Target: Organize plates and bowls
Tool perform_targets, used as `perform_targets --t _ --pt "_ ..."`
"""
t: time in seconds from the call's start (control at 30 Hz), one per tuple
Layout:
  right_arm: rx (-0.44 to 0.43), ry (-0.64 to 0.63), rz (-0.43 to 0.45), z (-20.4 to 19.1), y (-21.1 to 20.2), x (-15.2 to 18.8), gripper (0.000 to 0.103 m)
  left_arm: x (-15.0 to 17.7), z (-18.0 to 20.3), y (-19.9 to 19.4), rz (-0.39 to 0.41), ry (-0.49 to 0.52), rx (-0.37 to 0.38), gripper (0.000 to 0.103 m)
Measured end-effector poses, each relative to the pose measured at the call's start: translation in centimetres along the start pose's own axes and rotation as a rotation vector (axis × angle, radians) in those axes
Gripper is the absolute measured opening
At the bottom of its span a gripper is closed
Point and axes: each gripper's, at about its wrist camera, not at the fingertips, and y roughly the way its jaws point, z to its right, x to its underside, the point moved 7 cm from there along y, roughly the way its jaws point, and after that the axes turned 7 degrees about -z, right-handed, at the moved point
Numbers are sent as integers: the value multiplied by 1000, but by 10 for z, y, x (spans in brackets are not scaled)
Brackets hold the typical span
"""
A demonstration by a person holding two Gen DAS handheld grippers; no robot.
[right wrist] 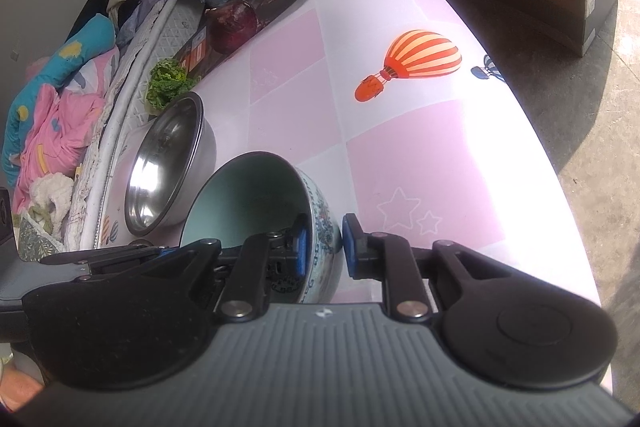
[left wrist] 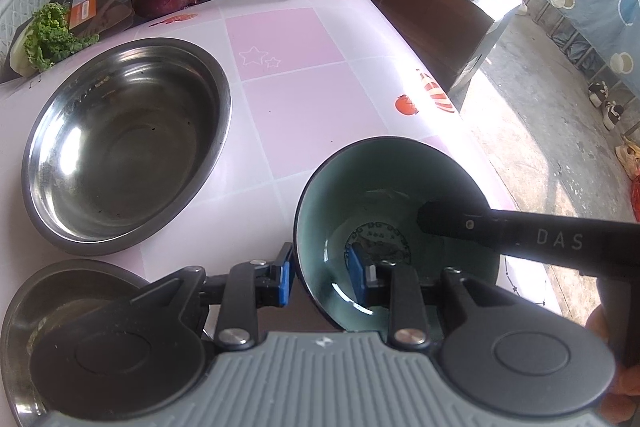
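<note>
Both grippers straddle the rim of the teal-lined, patterned ceramic bowl [left wrist: 384, 227]: the left gripper [left wrist: 322, 279] and the right gripper [right wrist: 323, 247] each have one finger inside and one outside the wall, apparently clamped. The bowl sits just right of the large stainless steel bowl [left wrist: 124, 143] on the pink checked bench [left wrist: 304, 107]. A steel plate [left wrist: 52, 303] lies nearer. Nothing looks nested yet, so most of the organizing seems left.

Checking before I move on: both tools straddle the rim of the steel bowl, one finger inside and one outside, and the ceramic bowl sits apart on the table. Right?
Not quite: the bowls are swapped. Both the left tool and the right tool straddle the rim of the ceramic bowl, one finger inside and one outside. The steel bowl sits apart on the table. The left wrist view shows it best.
</note>
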Motion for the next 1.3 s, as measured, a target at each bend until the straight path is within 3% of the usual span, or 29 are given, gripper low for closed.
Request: perform_targets --t 1.3 --pt "-5 38 4 4 1 1 18 4 12 4 20 57 -70 29"
